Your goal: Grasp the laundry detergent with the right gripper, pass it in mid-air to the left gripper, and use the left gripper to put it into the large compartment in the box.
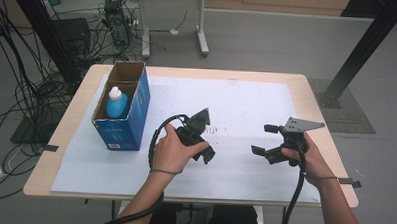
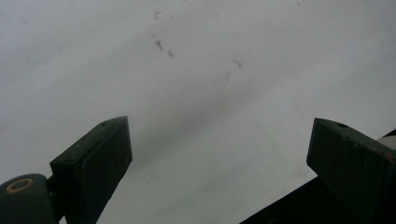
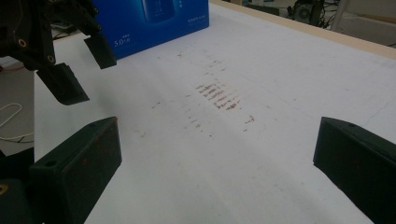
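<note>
My left gripper is held in a hand over the middle of the white sheet, its jaws apart and pointing down at the sheet. In the left gripper view, the gripper stands open over bare sheet with nothing between the jaws. My right gripper is held at the right and points left toward the other one. It is open and holds nothing. The right gripper view also shows the left gripper at upper left.
An open blue cardboard box stands at the table's left with a blue white-capped bottle upright inside; its blue side faces the right gripper. Brownish scuff marks streak the sheet. Cables and desk legs lie beyond the table.
</note>
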`<action>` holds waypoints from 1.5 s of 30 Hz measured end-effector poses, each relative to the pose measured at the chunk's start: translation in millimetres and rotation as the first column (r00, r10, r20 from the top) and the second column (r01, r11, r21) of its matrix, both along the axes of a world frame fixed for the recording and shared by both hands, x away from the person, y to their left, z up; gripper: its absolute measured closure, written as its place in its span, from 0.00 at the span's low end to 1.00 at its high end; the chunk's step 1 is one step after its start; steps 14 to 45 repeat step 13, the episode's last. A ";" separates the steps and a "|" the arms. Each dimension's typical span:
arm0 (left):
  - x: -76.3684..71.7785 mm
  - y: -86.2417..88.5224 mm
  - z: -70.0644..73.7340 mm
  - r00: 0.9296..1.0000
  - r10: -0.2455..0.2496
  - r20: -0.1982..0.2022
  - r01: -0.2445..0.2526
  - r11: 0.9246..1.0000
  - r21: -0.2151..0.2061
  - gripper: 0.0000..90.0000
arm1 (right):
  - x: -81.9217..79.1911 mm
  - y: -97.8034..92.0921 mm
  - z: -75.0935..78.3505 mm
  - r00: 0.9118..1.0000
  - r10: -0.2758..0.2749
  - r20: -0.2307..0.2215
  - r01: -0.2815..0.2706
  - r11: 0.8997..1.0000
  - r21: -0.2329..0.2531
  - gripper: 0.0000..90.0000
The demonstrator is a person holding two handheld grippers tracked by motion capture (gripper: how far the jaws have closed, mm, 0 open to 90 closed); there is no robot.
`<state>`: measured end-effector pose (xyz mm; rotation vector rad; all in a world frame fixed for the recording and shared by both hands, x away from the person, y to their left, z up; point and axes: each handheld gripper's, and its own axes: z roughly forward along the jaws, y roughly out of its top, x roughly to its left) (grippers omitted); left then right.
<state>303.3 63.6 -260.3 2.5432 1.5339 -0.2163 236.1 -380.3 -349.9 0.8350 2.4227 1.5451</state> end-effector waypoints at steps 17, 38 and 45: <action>-3.7 -1.6 1.2 1.000 -0.002 0.004 0.002 1.000 -0.012 0.08 | -5.9 0.0 3.4 1.000 -0.005 0.008 0.005 1.000 -0.002 0.01; -3.7 -1.6 1.2 1.000 -0.002 0.004 0.002 1.000 -0.012 0.08 | -5.9 0.0 3.4 1.000 -0.005 0.008 0.005 1.000 -0.002 0.01; -3.7 -1.6 1.2 1.000 -0.002 0.004 0.002 1.000 -0.012 0.08 | -5.9 0.0 3.4 1.000 -0.005 0.008 0.005 1.000 -0.002 0.01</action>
